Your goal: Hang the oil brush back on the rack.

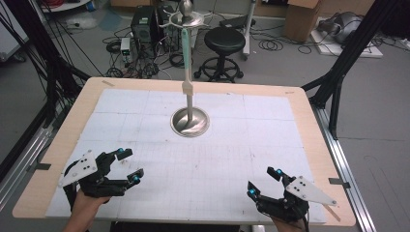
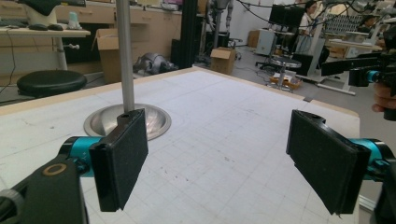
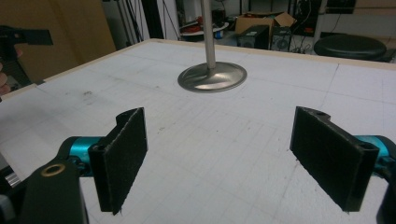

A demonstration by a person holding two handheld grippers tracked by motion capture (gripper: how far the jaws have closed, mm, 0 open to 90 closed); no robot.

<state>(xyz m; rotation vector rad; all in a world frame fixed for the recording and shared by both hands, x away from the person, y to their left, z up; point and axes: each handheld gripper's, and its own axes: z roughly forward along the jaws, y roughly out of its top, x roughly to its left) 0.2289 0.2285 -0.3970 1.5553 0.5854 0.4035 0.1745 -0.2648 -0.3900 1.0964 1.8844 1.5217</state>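
Note:
A metal stand with a round silver base (image 1: 190, 122) and an upright pole (image 1: 188, 92) rises from the middle of the white gridded mat (image 1: 217, 159). Its base (image 2: 126, 122) and pole (image 2: 124, 56) appear ahead in the left gripper view, and the base (image 3: 212, 77) lies farther off in the right gripper view. My left gripper (image 1: 129, 166) rests open near the front left of the table, nothing between its jaws. My right gripper (image 1: 263, 182) stands open near the front right, also holding nothing. Both point towards the stand.
The wooden table edge (image 1: 58, 145) frames the mat. Behind the table are a black stool (image 1: 224, 41), a computer tower (image 1: 143, 24), cables on the floor and cardboard boxes (image 1: 302, 17). Black frame posts (image 1: 348, 53) stand at the right.

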